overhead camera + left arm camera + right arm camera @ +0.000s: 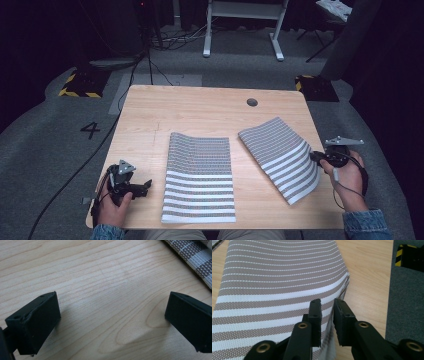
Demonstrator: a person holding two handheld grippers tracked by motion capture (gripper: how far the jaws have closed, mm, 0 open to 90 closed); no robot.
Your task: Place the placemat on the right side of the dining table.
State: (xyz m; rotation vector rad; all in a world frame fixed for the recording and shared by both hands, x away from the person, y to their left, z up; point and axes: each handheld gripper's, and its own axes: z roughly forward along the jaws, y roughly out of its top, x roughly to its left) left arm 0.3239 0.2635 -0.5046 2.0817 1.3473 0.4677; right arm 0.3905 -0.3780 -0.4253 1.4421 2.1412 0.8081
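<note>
Striped right mat (280, 156) lifts at its edge, pinched between the narrowed jaws of the right gripper (327, 315); left gripper (110, 322) rests wide open and holding nothing on the table (200, 107) beside the flat mat (200, 180).

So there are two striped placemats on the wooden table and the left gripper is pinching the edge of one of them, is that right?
Not quite: the right gripper pinches the edge of the right placemat, as the right gripper view shows. The left gripper stands open over bare table, beside the other placemat.
</note>
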